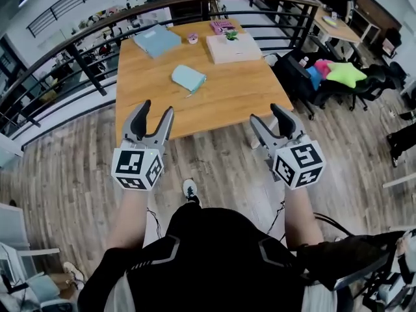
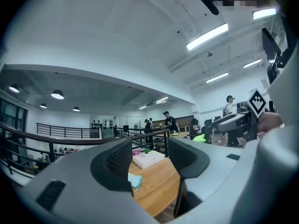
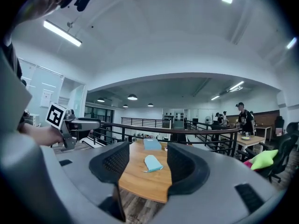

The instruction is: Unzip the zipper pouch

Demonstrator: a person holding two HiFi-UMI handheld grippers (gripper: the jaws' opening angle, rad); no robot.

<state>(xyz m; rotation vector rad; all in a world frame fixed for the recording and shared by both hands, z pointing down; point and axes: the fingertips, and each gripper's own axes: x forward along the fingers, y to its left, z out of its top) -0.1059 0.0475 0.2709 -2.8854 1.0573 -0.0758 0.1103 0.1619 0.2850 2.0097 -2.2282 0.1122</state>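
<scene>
A wooden table point(image 1: 227, 99) inside a curved black railing point(image 1: 84, 67) holds one light-blue zipper pouch point(image 1: 188, 78) near its middle. Behind the pouch lie one blue folder point(image 1: 156, 41) and one pale flat box point(image 1: 233, 49) with a small plant point(image 1: 231, 36) on top. The left gripper point(image 1: 156, 109) and right gripper point(image 1: 265, 114) hover over the wood floor point(image 1: 221, 168), short of the table's near edge, each with jaws apart and empty.

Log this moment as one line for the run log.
stage: before contact | left gripper: open, empty | right gripper: open, empty | zipper pouch: on wooden table, untouched
</scene>
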